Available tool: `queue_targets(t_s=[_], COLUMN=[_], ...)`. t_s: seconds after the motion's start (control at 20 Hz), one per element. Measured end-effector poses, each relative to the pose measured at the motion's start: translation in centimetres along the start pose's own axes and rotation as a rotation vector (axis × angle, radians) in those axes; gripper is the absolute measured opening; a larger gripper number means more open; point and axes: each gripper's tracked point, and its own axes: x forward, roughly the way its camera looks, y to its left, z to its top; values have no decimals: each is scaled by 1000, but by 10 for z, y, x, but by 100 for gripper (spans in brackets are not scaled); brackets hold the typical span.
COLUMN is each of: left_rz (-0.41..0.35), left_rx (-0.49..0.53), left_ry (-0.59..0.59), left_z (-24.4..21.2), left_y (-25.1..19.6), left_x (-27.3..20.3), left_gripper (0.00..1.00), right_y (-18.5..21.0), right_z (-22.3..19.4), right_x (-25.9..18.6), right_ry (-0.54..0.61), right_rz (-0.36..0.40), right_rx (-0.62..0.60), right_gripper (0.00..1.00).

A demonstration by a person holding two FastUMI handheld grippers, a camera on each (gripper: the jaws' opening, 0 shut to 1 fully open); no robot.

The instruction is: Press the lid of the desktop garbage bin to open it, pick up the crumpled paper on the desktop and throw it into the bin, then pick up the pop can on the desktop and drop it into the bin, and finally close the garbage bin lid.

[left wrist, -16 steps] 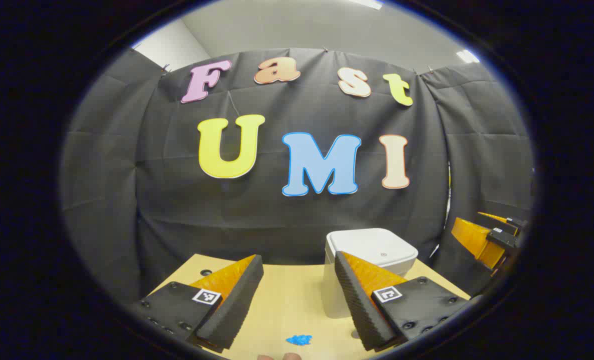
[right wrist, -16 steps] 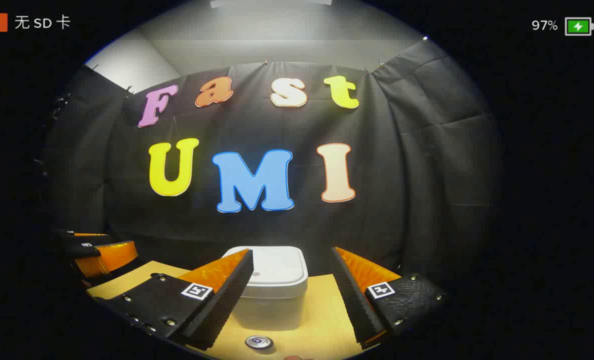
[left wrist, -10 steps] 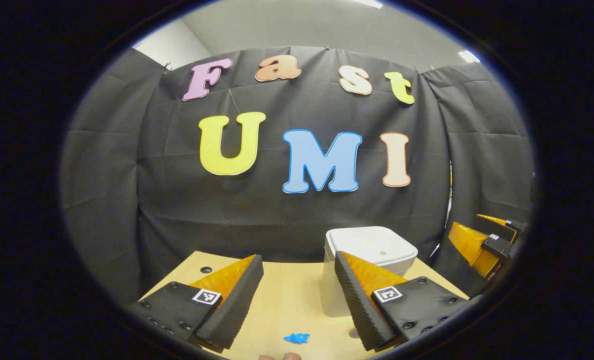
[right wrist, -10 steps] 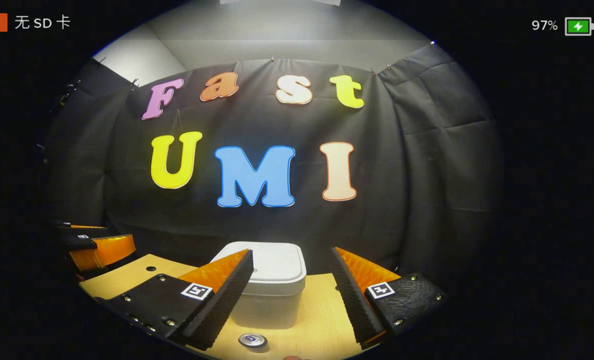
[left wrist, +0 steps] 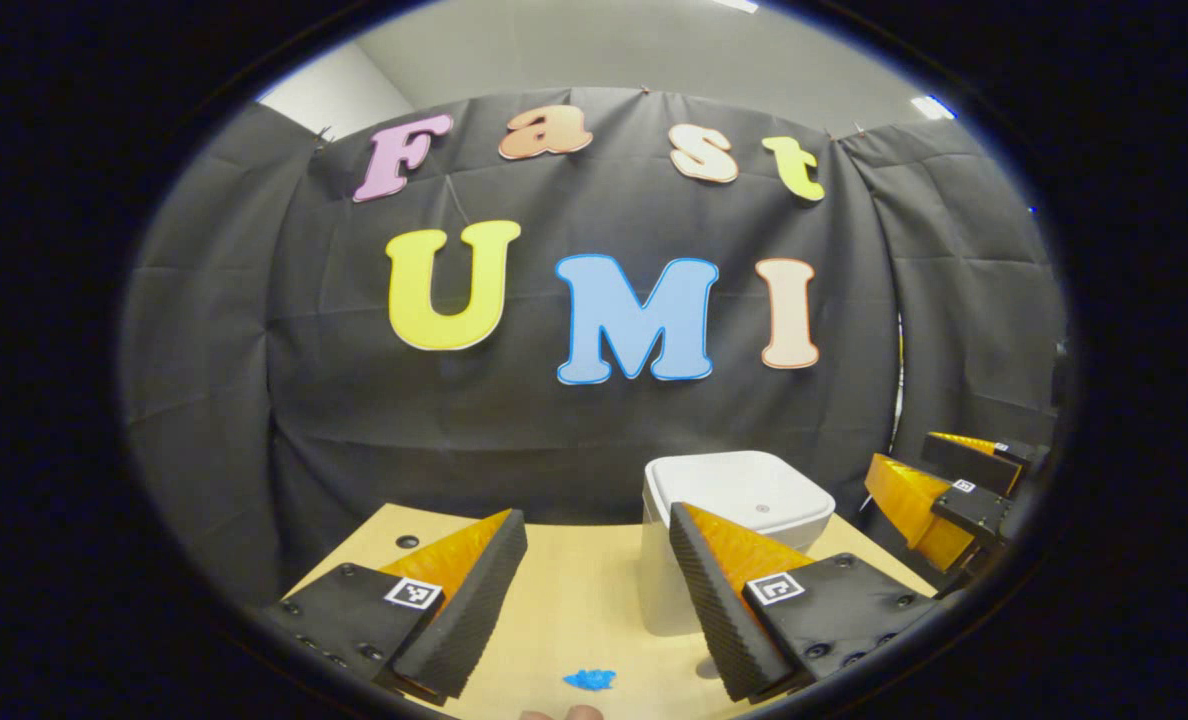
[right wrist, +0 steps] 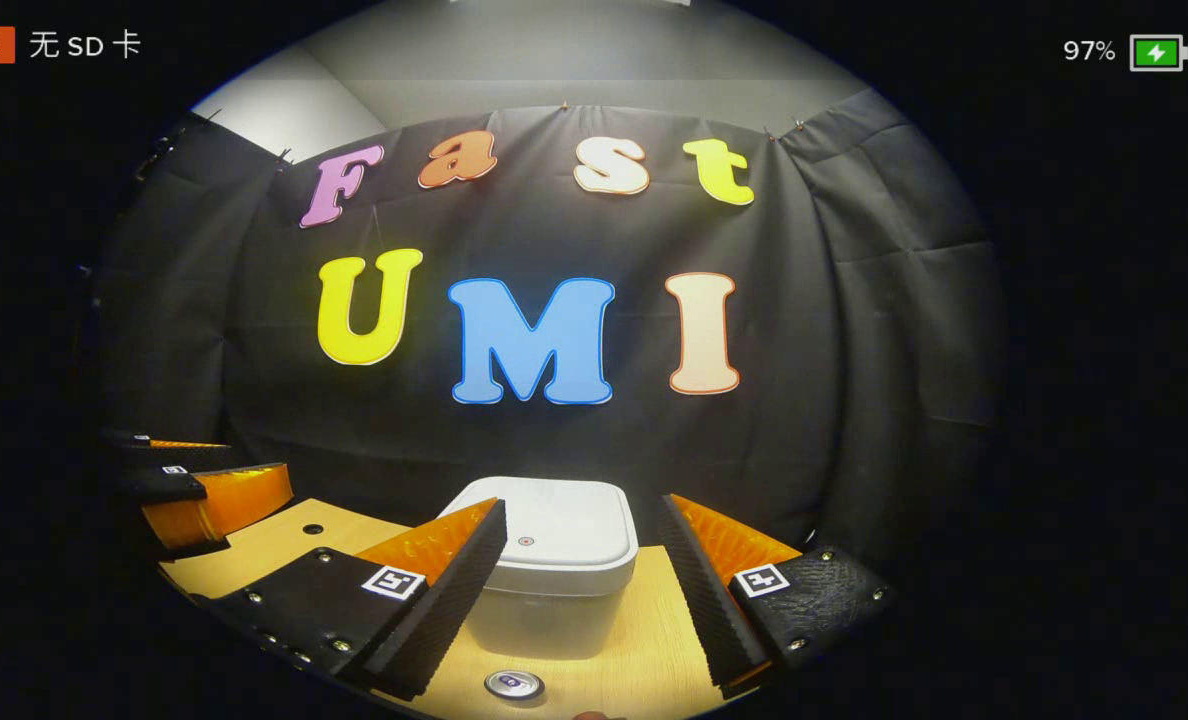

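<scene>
A white square garbage bin [right wrist: 552, 570] with its lid down stands on the light wooden desktop [right wrist: 644, 660]; the left gripper view has the garbage bin [left wrist: 744, 500] at right of centre. A pop can [right wrist: 513, 685] stands upright just in front of the bin, seen from above. A small blue crumpled paper [left wrist: 590, 680] lies on the desktop near my left gripper. My left gripper [left wrist: 594, 590] is open and holds nothing. My right gripper [right wrist: 582, 590] is open too, above the can and short of the bin. Each view catches the other gripper off to the side.
The black cloth wall rises right behind the desktop [left wrist: 574, 590]. A small dark hole [left wrist: 407, 541] marks the desktop's far left part. The right gripper [left wrist: 939, 490] hovers beyond the bin's right side, and the left gripper [right wrist: 209, 490] hangs left of the bin.
My right gripper has risen and moved toward the bin, so the lid's top shows more fully. My left gripper has barely shifted. Both stay open.
</scene>
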Motion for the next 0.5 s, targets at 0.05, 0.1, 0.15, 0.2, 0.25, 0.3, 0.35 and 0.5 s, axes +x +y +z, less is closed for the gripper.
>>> queue_targets(t_s=[0.05,0.1,0.15,0.2,0.25,0.3,0.35,0.5], left_rz=[-10,-19,-25,-31,-33,-27,-24,-33], left_rx=[3,3,2,-3,-14,-22,-28,-30], left_ry=[-10,-13,-11,-8,-4,2,8,0], left_z=[4,5,4,3,0,-3,-6,-3], left_y=[-3,-7,-10,-12,-12,-10,-8,-12], left_x=[4,7,9,11,14,17,20,30], left_gripper=[95,95,95,95,94,95,95,95], right_y=[2,6,6,6,8,7,6,11], right_z=[1,0,0,1,1,0,-1,-4], right_x=[3,5,7,9,10,12,15,20], right_ry=[2,3,3,0,-5,-4,-5,0], right_rz=[8,19,23,26,33,32,31,39], right_rx=[5,0,-13,-25,-34,-41,-37,-33], right_gripper=[97,97,97,97,97,100,97,100])
